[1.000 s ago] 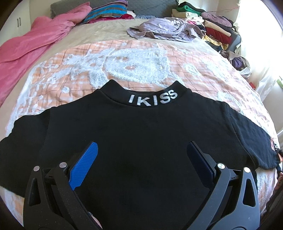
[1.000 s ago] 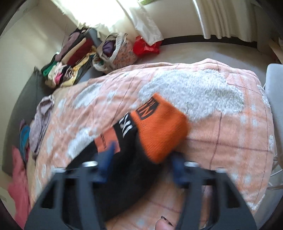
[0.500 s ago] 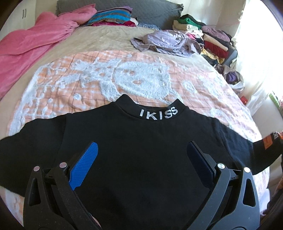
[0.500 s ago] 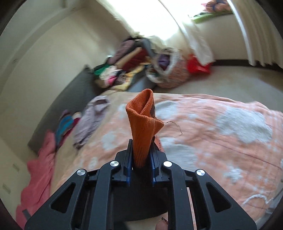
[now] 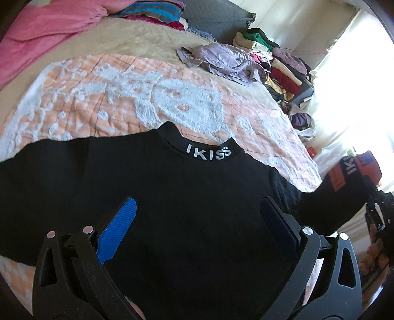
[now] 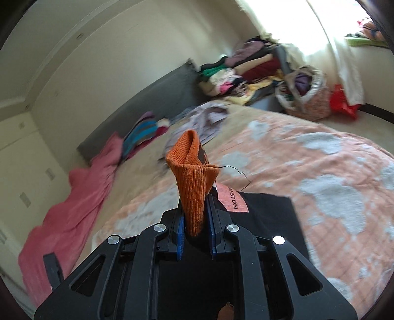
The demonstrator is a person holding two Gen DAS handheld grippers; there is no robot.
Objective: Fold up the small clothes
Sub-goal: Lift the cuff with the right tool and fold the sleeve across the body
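A small black sweater [image 5: 172,187] with white "IKISS" on its collar lies flat on the orange and white quilt [image 5: 123,98]. My left gripper [image 5: 197,216] is open and hovers over the sweater's body, holding nothing. My right gripper [image 6: 194,221] is shut on the sweater's orange ribbed cuff [image 6: 192,177] and holds the right sleeve [image 5: 344,187] lifted off the bed, out to the right. The cuff sticks up between the pads. A loose thread hangs from it.
A pink blanket [image 5: 49,32] lies along the bed's left side. A crumpled lilac garment [image 5: 221,59] and striped folded clothes [image 5: 152,12] lie at the far end. Stacked clothes [image 5: 278,64] and a basket [image 6: 305,96] stand by the window beyond the bed's right edge.
My right gripper closed on the orange cuff and lifted the sleeve up and outward. The left gripper stayed open and pulled back a little and turned right.
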